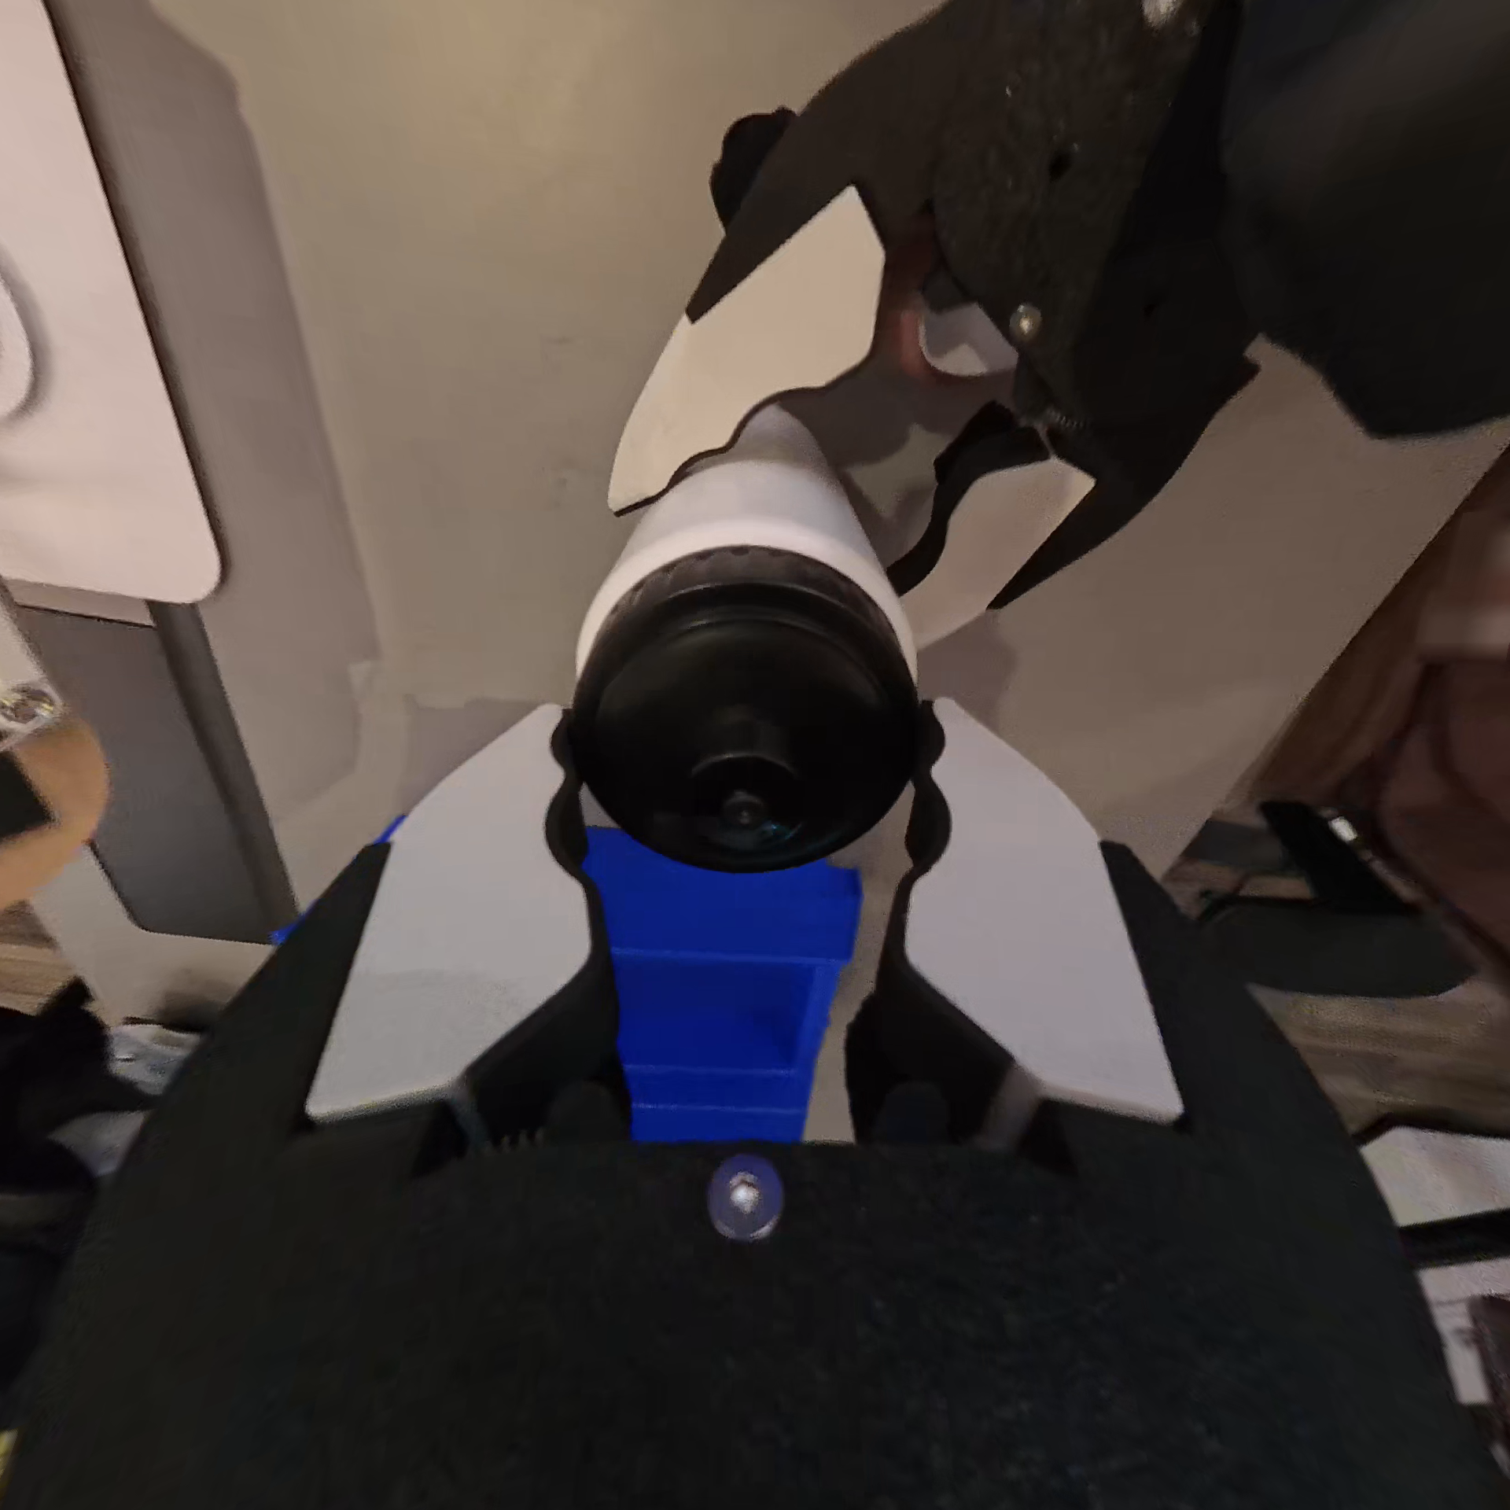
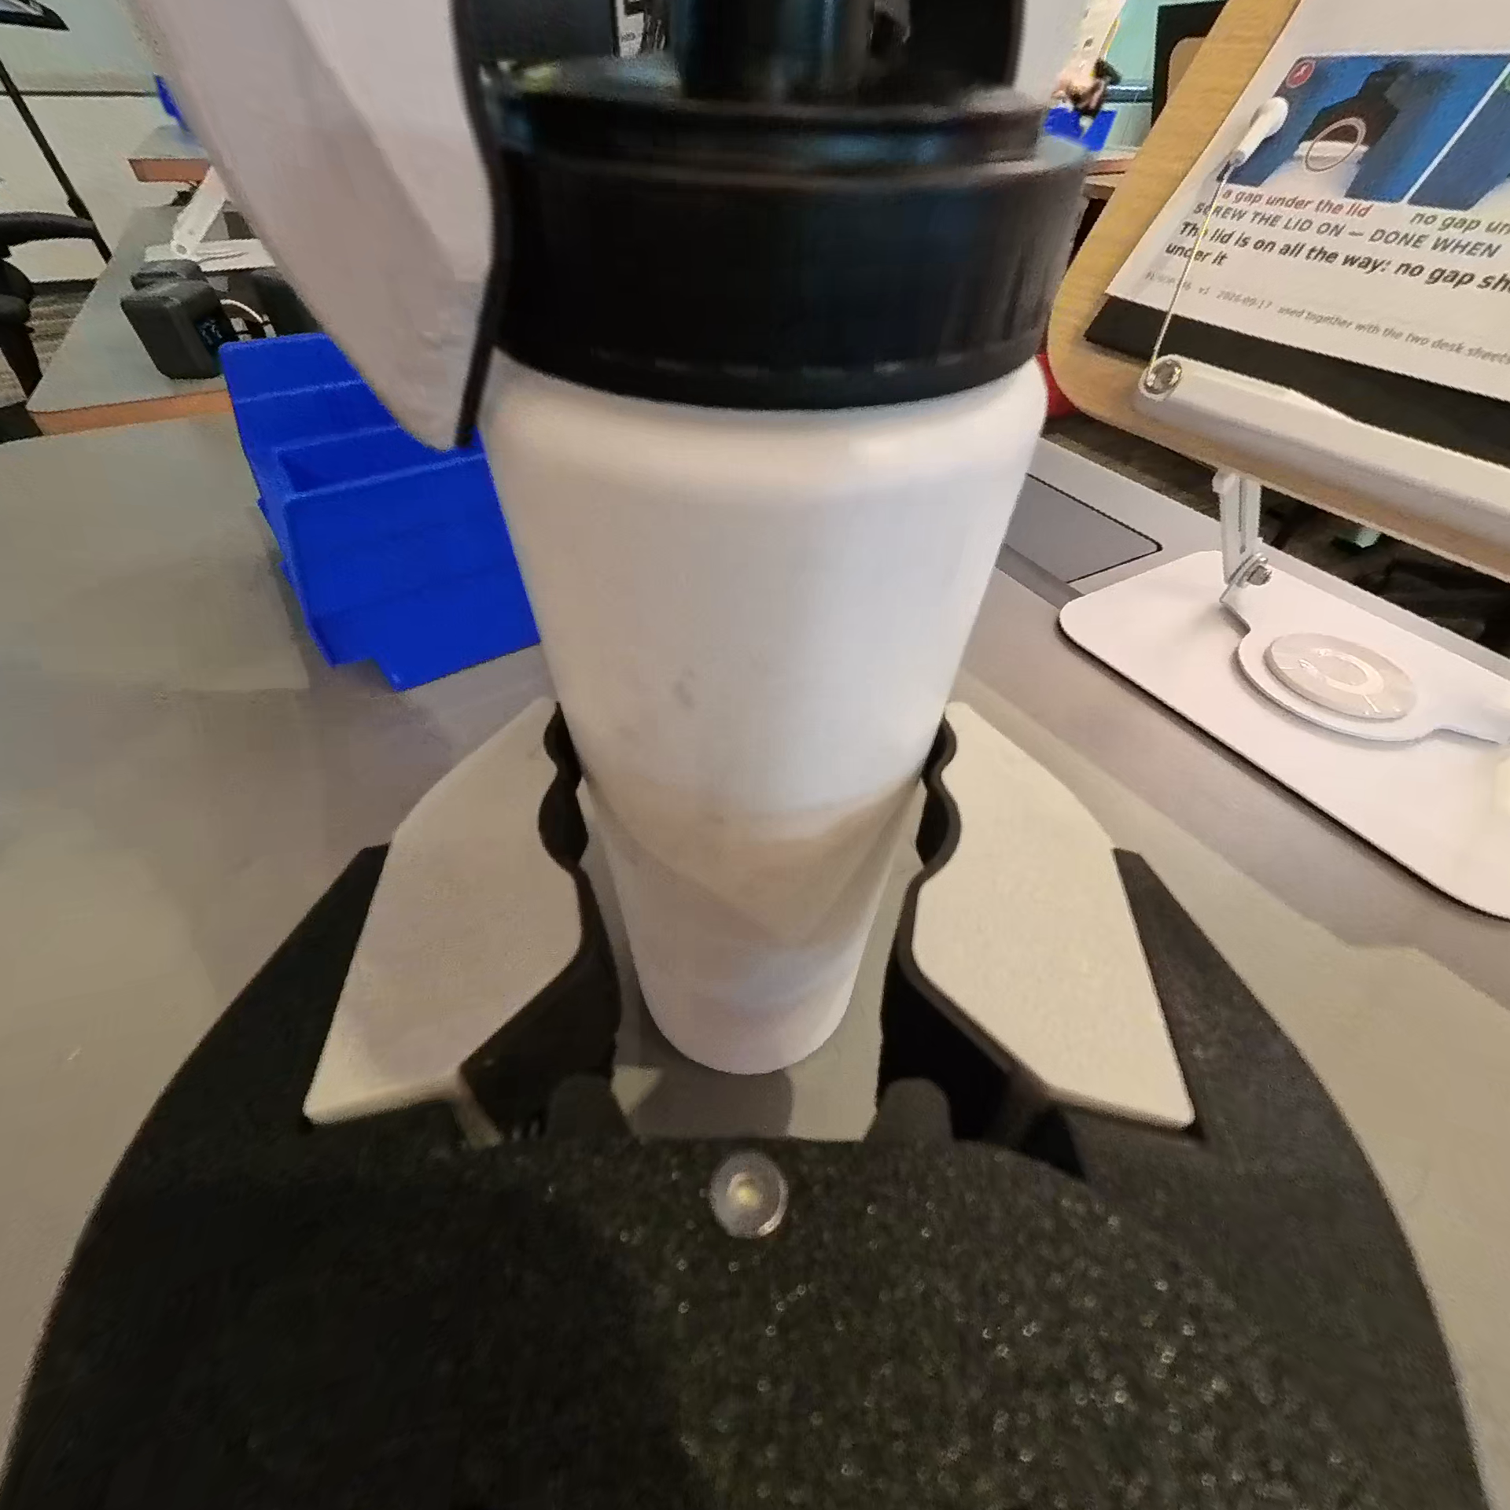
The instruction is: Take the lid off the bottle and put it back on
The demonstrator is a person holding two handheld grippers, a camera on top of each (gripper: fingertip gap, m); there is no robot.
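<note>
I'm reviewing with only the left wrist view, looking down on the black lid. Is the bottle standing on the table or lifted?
Observer: Standing: in the right wrist view the white bottle has its base on the grey table.
Operator: Where does the right gripper hold it?
Observer: The right gripper has both pads against the bottle's lower body, well below the lid.
Operator: Any gap under the lid?
Observer: None visible; the lid's bottom edge meets the bottle's shoulder on the side that view shows.
Operator: What is beside the bottle on its right?
Observer: A white stand holding a printed instruction sheet.
</note>
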